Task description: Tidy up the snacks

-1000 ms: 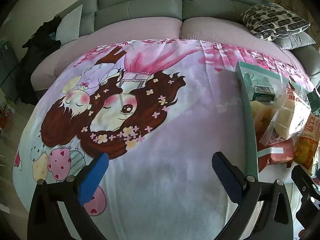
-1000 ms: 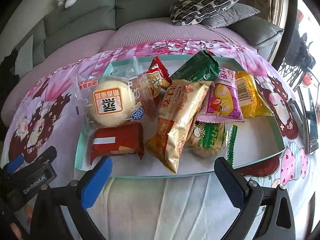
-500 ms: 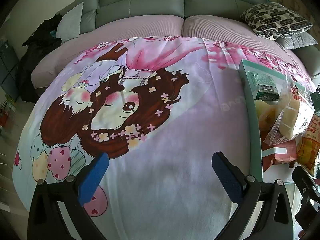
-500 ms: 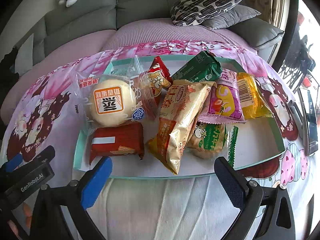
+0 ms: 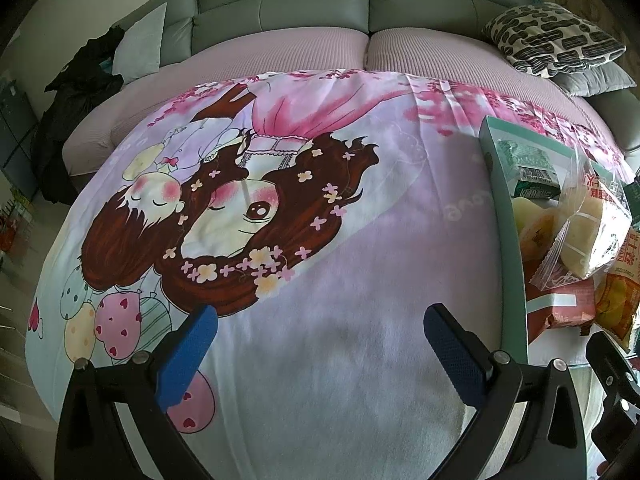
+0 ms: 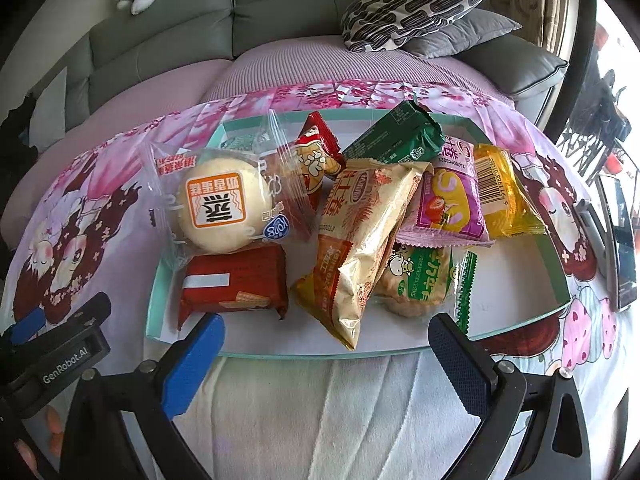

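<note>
Left wrist cam: low over cartoon blanket, facing sofa; snack tray right of its jaws. Right wrist cam: tray close ahead, beyond its jaws. Shared: tray, blanket, sofa, patterned pillow.

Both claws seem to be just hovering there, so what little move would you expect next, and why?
Probably the right claw eases forward and down toward the red wafer pack. That claw is open and empty, facing the tray of piled snacks, and the wafer pack lies nearest, flat and uncovered. The left claw faces only blanket.
</note>
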Demonstrator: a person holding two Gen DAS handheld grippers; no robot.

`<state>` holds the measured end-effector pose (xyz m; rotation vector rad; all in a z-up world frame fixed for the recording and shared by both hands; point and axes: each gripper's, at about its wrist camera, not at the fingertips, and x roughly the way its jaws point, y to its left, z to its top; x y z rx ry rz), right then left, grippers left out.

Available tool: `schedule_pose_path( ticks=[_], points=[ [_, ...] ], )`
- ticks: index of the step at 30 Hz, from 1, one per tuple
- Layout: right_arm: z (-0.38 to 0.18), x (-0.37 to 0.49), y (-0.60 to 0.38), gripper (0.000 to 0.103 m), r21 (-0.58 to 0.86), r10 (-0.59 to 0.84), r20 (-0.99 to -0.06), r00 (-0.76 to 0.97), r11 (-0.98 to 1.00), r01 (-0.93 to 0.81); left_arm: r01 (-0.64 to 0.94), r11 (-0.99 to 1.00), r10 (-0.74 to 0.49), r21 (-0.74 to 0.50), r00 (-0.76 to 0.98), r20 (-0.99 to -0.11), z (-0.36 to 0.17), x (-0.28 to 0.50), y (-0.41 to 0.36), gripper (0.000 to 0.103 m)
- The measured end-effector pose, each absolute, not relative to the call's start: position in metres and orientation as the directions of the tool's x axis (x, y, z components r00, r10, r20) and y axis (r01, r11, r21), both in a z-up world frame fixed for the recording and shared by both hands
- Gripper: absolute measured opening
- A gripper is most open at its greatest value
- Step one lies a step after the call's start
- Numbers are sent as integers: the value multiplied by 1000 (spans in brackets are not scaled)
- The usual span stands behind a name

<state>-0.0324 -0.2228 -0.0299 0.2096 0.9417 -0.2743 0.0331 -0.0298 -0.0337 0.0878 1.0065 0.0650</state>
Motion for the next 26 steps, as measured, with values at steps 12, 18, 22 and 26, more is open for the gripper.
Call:
schedule_pose_path(
  ticks=[12,18,22,26],
  points=[
    [-30,-32,-223,103,57,-140,-818,558,945,321,-19,994,100,106,534,-839,-34,33,-29,103],
    [-31,-32,-224,103,55,-142,-818,557,945,321,-17,994,100,108,535,-839,-34,33,-28,103],
    [-31,-31,-223,103,55,-142,-818,558,945,321,-16,993,110,120,545,-832,-34,32,-29,103],
    [-31,-31,-223,103,54,-142,-818,557,946,321,-23,993,110,117,555,-824,-32,31,-28,103]
  ],
)
